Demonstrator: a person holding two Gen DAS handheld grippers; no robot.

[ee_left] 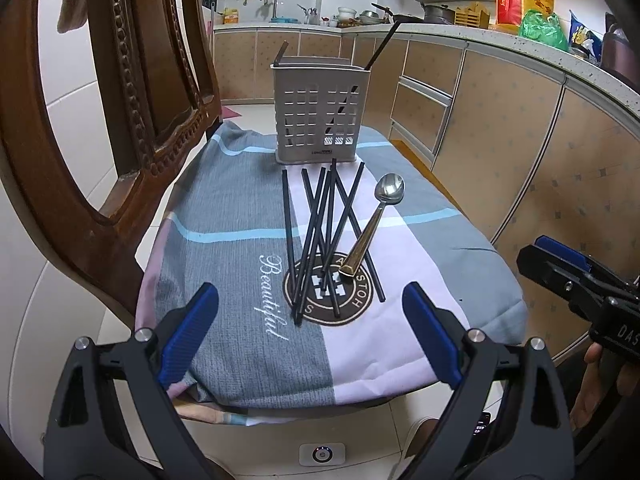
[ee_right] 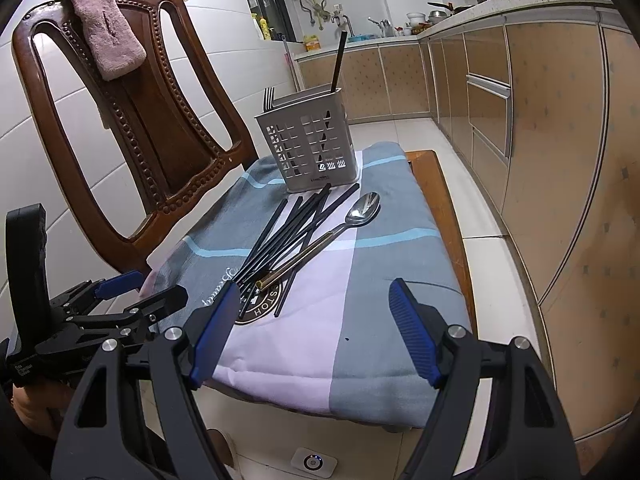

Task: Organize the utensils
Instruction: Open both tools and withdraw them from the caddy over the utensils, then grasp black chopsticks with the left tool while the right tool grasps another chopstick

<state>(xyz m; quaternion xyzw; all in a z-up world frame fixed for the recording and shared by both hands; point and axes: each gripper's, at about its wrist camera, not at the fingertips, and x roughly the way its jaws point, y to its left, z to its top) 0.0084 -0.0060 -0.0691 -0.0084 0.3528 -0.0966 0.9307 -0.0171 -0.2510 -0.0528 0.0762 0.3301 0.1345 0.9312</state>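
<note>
Several black chopsticks (ee_left: 324,236) lie in a loose crossed pile on a cloth-covered chair seat (ee_left: 224,280), in front of a grey slotted utensil holder (ee_left: 318,116). A steel spoon (ee_left: 374,220) with a gold handle lies right of the pile. The holder (ee_right: 310,146) holds a fork and a dark utensil. My left gripper (ee_left: 310,336) is open and empty, short of the pile's near ends. My right gripper (ee_right: 314,330) is open and empty, near the chopsticks (ee_right: 288,232) and spoon (ee_right: 340,226). Each gripper shows in the other's view, left (ee_right: 132,292) and right (ee_left: 560,258).
A carved wooden chair back (ee_right: 132,120) with a pink towel (ee_right: 106,26) stands left of the seat. Kitchen cabinets (ee_left: 500,128) and a counter run along the right. A small white device (ee_left: 322,454) lies on the tiled floor below the seat's front edge.
</note>
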